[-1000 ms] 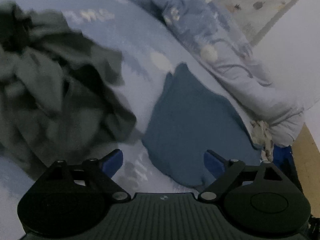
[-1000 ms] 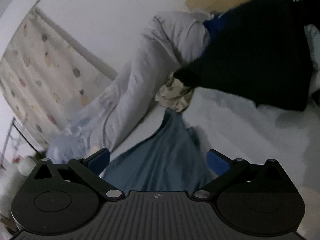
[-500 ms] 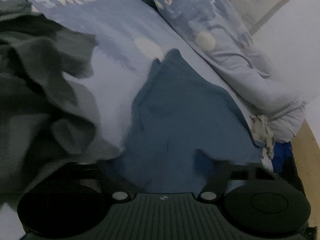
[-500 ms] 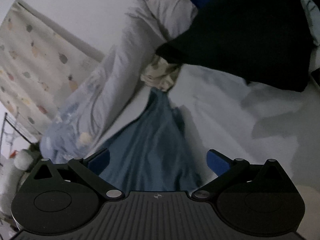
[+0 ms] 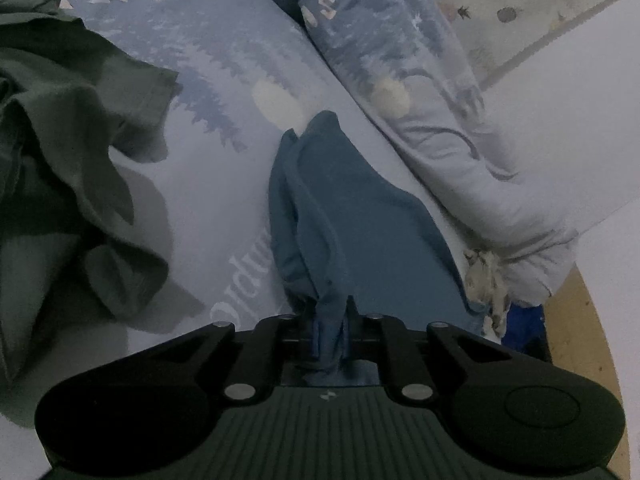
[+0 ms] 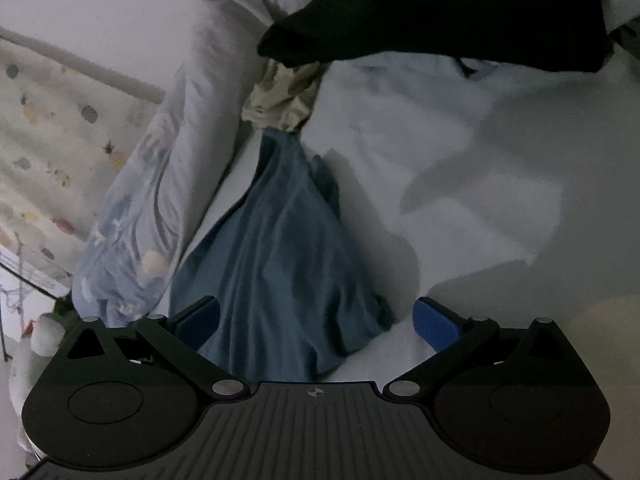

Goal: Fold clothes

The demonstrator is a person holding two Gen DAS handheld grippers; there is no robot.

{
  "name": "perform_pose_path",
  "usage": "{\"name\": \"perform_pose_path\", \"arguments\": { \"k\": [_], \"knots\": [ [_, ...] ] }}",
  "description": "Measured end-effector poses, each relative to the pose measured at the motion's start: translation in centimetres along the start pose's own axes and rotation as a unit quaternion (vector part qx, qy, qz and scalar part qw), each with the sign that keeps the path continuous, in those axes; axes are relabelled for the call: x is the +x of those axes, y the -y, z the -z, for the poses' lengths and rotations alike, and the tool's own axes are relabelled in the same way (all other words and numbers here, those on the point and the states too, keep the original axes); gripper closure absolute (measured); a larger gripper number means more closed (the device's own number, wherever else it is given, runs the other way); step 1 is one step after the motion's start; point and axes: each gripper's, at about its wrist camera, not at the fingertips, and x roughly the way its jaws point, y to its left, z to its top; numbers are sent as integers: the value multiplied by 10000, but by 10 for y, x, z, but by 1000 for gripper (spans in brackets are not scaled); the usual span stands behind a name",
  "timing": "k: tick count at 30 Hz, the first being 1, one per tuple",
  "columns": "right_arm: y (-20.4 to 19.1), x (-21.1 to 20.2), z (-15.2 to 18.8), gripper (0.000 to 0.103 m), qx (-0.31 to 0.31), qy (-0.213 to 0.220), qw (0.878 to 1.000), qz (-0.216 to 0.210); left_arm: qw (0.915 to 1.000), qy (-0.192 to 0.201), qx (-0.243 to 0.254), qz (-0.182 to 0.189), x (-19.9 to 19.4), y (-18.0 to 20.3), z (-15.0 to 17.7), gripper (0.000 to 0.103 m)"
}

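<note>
Left gripper (image 5: 329,330) closing, pinching the blue cloth's (image 5: 360,216) edge — right gripper (image 6: 316,320) spread wide, straddling its other end.

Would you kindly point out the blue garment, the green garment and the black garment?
blue garment (image 5: 360,216): left wrist view, its flat middle.
green garment (image 5: 60,152): left wrist view, crumpled centre.
black garment (image 6: 460,8): right wrist view, its middle.

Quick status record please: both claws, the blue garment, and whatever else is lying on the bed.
left claw: closing, blue garment bunched between its fingers
right claw: open, straddling the garment's near edge, not gripping
blue garment: crumpled, lying on the bedsheet
green garment: heaped, apart from the blue one
black garment: on the sheet
duvet: rolled alongside
</note>
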Motion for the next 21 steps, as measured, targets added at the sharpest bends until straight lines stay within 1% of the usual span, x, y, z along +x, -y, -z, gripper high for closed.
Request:
{"name": "perform_pose_path", "arguments": {
  "k": [2, 5, 7, 8, 9, 10, 11, 14, 18, 21],
  "knots": [
    [0, 7, 1, 0, -20, 106, 9999, -64, 10000, -11, -40, 28, 1, -2, -1, 91],
    [-4, 18, 4, 1, -129, 136, 9998, -90, 9999, -34, -73, 93, 3, -1, -3, 91],
    [-9, 23, 9, 7, -287, 138, 9995, -31, 9999, -29, -95, 123, 2, -3, -5, 91],
    [-10, 25, 10, 27, -275, 89, 9996, 18, 9998, -21, -110, 134, 2, -4, -6, 91],
    [-9, 27, 11, 58, -168, -18, 9998, 66, 9998, -13, -134, 146, 1, -6, -7, 91],
    [-6, 29, 12, 67, -36, -135, 9999, 97, 9997, -3, -160, 161, 0, -7, -7, 91],
    [-4, 31, 14, 74, 57, -223, 9997, 99, 9997, 9, -180, 179, -1, -8, -8, 91],
    [-7, 28, 15, 83, -121, -156, 9998, 78, 9992, 64, -283, 267, -4, -11, -8, 92],
    [-10, 12, 10, 87, -130, 85, 9999, 5, 9974, 173, -496, 496, -11, -14, -9, 92],
    [-19, -4, 7, 89, -243, 170, 9994, -172, 9959, 238, -550, 671, -21, -11, -7, 92]
  ]
}}
